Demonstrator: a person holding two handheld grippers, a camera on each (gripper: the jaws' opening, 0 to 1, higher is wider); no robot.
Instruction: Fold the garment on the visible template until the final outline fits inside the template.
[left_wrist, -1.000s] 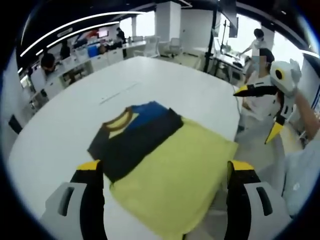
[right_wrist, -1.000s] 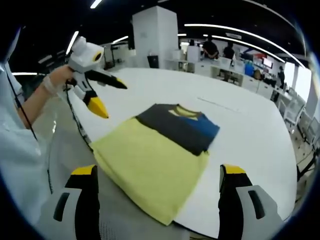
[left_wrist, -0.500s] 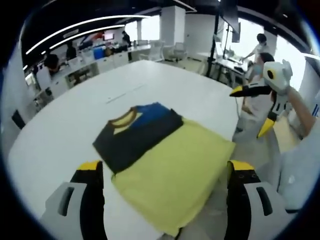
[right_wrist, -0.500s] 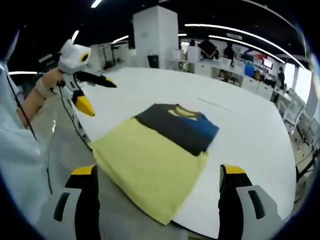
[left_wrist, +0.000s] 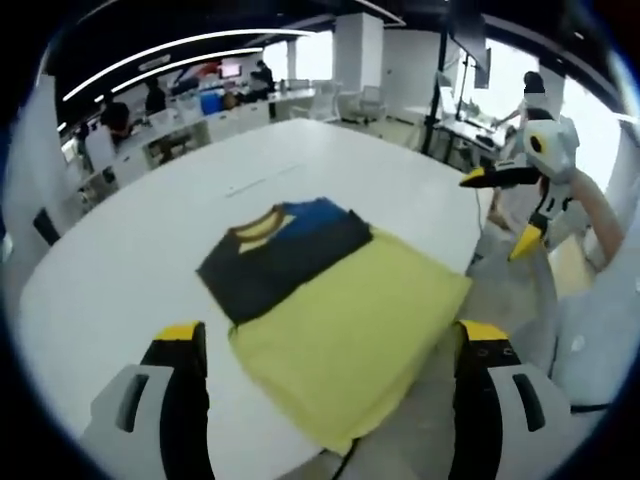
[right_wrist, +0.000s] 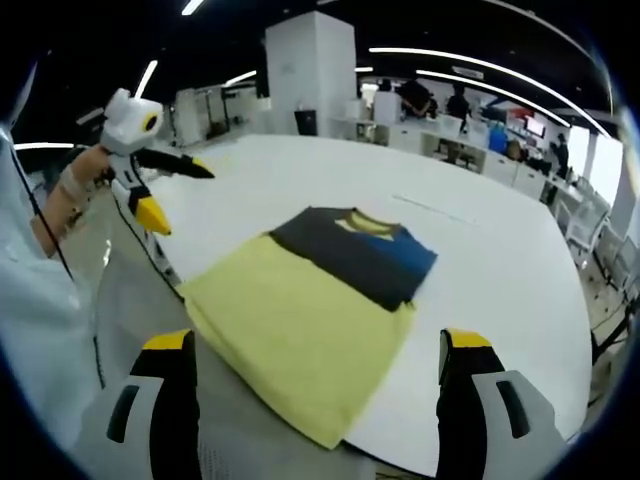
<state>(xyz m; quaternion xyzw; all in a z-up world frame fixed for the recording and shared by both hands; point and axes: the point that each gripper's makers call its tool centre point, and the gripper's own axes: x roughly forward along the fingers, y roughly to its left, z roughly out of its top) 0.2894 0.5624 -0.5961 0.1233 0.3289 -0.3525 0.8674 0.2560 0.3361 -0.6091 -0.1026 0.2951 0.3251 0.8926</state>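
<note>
The folded shirt (left_wrist: 325, 300) lies soft and limp on the white counter (left_wrist: 120, 260) near its edge, best pinched at a hem corner, with both tongs (left_wrist: 335, 350) (right_wrist: 315, 355) wide and empty.

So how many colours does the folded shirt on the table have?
3 on the shirt: yellow across the big near part, dark grey or black at the far end, and a blue patch at that end's corner. Folded-under parts may hide more.

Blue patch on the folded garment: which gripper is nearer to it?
Right, probably. The blue patch lies at the far right of the garment. The right gripper hangs off that side, and the left gripper off the opposite edge.
</note>
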